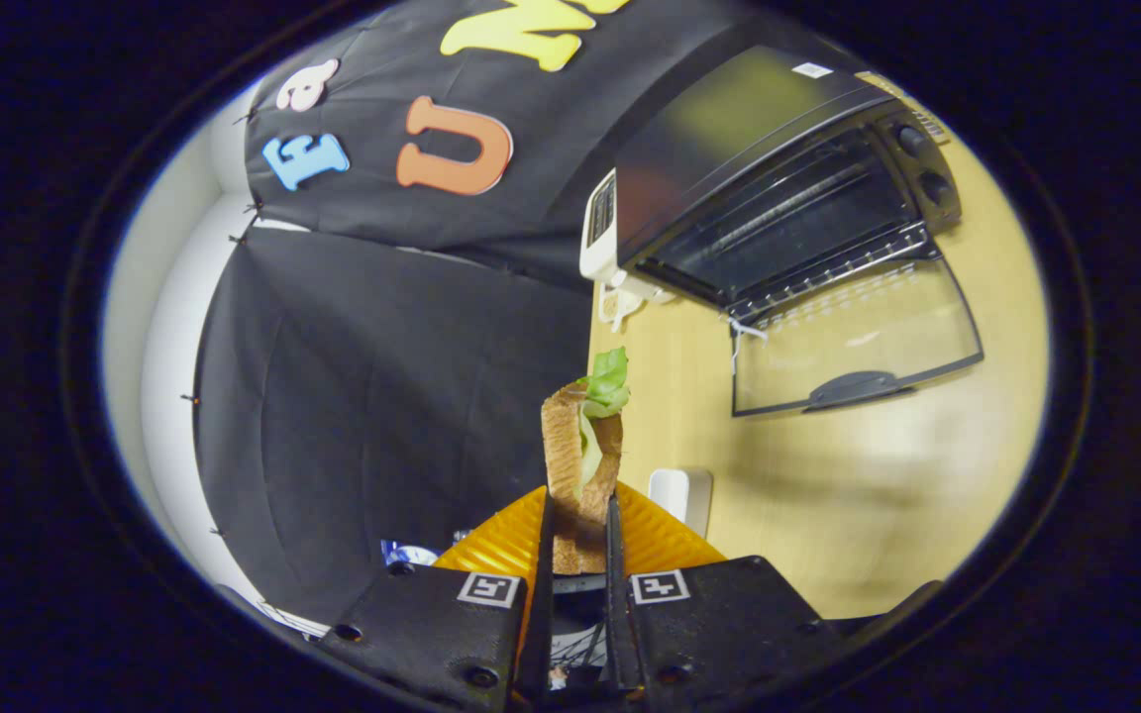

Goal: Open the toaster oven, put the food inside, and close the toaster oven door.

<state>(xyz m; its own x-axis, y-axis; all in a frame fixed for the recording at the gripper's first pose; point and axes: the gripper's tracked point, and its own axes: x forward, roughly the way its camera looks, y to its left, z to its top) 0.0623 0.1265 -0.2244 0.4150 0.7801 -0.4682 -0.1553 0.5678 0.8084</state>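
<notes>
Sandwich (585, 446) first: two slices of toasted bread with green lettuce poking out of the top, held upright between the gripper (580, 535) fingers, which are pressed in on its lower part from both sides, so the food is pinched and lifted rather than lying anywhere. Just behind and below the fingers sits an orange ridged plate (496, 540), which the sandwich seems to hang above without touching, though the fingers hide the gap. A small white object (681, 495) rests on the wooden table (828, 515) just beyond the plate; what it is cannot be told. Farther off, past the sandwich and to its right, the toaster oven (778, 178) stands on the table with its glass door (853, 342) dropped fully open and lying flat toward the gripper, the wire rack (808, 213) inside exposed. A white appliance (602, 233) stands against the oven's left side. By my reading, the opening step is done and the food is picked up; what is left is to carry the sandwich across the open stretch of table, set it on the rack, release it, and swing the door up shut. The sandwich is well apart from the oven mouth.
</notes>
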